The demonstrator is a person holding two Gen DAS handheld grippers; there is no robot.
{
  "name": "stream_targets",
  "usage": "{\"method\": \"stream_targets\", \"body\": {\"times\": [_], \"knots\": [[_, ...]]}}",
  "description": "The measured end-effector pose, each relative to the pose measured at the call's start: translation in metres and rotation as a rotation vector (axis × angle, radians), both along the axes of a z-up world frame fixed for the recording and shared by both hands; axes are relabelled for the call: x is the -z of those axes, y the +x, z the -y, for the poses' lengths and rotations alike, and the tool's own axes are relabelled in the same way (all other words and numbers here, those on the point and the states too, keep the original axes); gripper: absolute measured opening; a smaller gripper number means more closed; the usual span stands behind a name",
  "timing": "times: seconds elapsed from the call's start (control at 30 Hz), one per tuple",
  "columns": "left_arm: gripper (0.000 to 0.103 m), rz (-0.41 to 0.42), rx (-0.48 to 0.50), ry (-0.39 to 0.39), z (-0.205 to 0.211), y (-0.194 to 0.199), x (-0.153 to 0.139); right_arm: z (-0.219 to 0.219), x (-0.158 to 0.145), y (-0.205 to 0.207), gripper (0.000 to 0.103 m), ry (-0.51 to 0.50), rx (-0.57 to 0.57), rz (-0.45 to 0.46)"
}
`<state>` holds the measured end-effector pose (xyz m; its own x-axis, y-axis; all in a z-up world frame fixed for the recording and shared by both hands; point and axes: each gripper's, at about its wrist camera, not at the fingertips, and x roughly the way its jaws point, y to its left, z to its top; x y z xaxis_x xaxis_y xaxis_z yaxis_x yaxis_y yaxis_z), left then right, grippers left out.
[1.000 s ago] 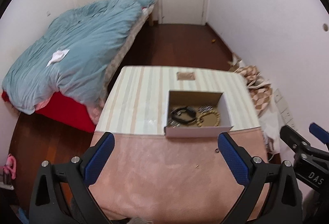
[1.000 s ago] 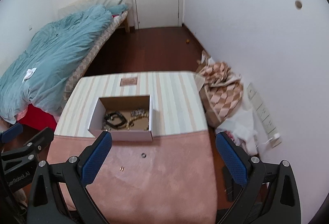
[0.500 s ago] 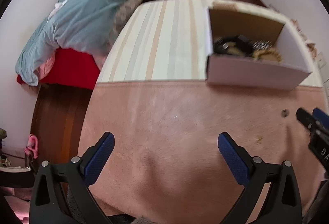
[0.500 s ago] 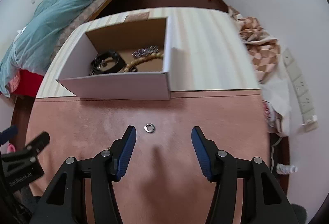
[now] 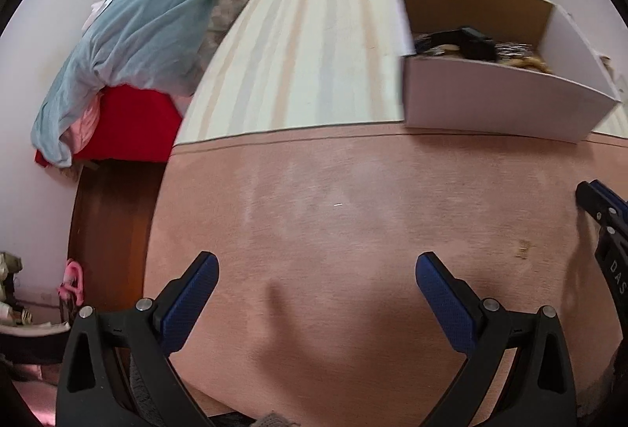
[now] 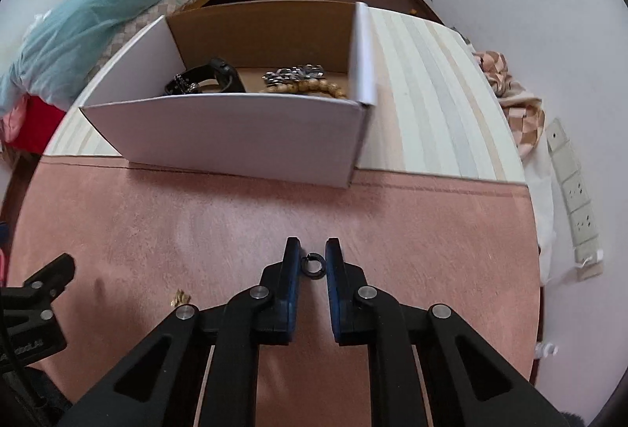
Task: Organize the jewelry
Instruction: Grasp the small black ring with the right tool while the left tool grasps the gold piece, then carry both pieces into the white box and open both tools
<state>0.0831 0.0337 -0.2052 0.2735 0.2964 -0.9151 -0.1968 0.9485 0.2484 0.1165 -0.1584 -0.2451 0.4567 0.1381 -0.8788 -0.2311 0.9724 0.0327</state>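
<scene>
Fingers of the left gripper (image 5: 314, 281): spread wide, nothing between them, low over the pink worktop (image 5: 353, 191). Fingers of the right gripper (image 6: 313, 264): just closing, now pinched on a small dark ring (image 6: 313, 264) lying on the pink cloth. Gold earring (image 6: 179, 296): loose, left of the right gripper. White box (image 6: 235, 132): behind, holding a black bracelet (image 6: 204, 79), a silver chain (image 6: 294, 73), wooden beads (image 6: 314, 88).
</scene>
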Motion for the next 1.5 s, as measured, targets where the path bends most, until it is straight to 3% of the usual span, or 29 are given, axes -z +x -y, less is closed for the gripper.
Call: {"method": "stream_targets", "body": {"times": [0.33, 0.4, 0.47, 0.5, 0.57, 0.7, 0.83, 1.07, 1.27, 1.5], "knots": [[0.101, 0.016, 0.195, -0.172, 0.067, 0.004, 0.006, 0.078, -0.030, -0.023, 0.013, 0.094, 0.163, 0.008], [0.091, 0.025, 0.230, -0.179, 0.076, 0.006, 0.008, 0.086, -0.030, -0.026, 0.013, 0.098, 0.184, 0.006], [0.064, 0.019, 0.258, -0.179, 0.084, 0.008, 0.010, 0.092, -0.029, -0.028, 0.013, 0.094, 0.199, 0.003], [0.056, 0.012, 0.269, -0.184, 0.088, 0.009, 0.013, 0.093, -0.028, -0.028, 0.013, 0.095, 0.206, -0.002], [0.020, 0.005, 0.286, -0.196, 0.093, 0.011, 0.018, 0.096, -0.025, -0.029, 0.013, 0.096, 0.215, -0.009], [0.007, 0.050, 0.317, -0.196, 0.100, 0.007, 0.019, 0.095, -0.025, -0.032, 0.013, 0.093, 0.216, -0.009], [0.005, 0.064, 0.328, -0.173, 0.104, 0.007, 0.019, 0.095, -0.029, -0.035, 0.013, 0.094, 0.213, 0.001], [0.004, 0.091, 0.311, -0.248, 0.091, 0.003, -0.003, 0.096, -0.049, -0.038, 0.013, 0.140, 0.213, 0.032], [0.004, 0.205, 0.265, -0.352, 0.056, 0.010, -0.069, 0.092, -0.089, -0.029, 0.013, 0.232, 0.200, 0.083], [0.004, 0.316, 0.259, -0.383, 0.031, 0.033, -0.134, 0.078, -0.125, -0.002, 0.013, 0.324, 0.160, 0.105]]}}
